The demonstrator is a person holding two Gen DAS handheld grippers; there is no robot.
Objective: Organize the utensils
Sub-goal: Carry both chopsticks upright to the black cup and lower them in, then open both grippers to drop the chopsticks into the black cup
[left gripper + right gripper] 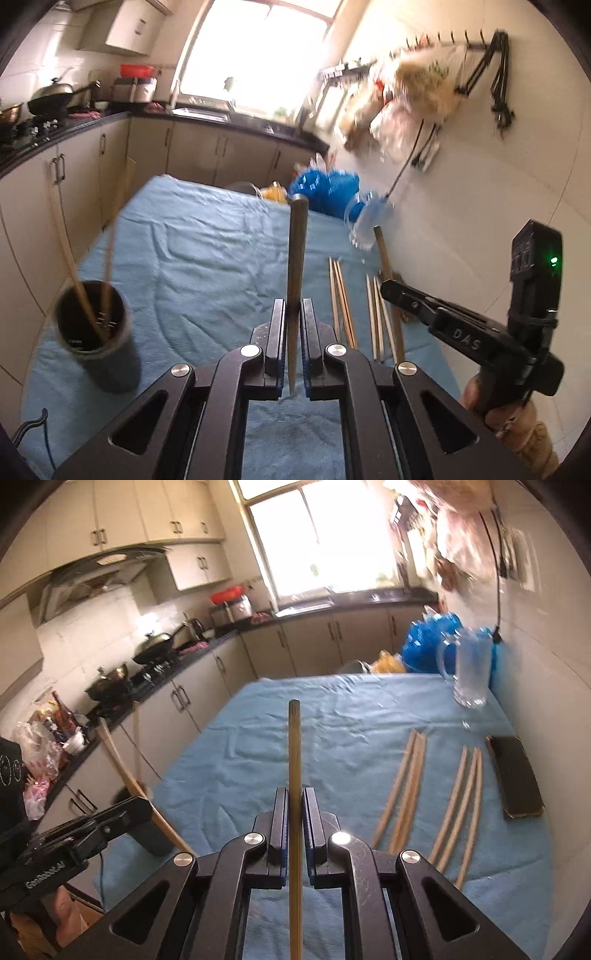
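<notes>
My left gripper is shut on a wooden chopstick that points up and away over the blue cloth. A dark round holder with two chopsticks in it stands at the left. My right gripper is shut on another chopstick. It also shows in the left wrist view, holding its stick above the loose ones. Several loose chopsticks lie on the cloth at the right. In the right wrist view the left gripper hangs over the holder with its chopstick.
A table under a blue cloth. A glass mug stands at the far right, near blue bags. A dark flat case lies by the wall at the right. Kitchen cabinets and a stove counter run along the left.
</notes>
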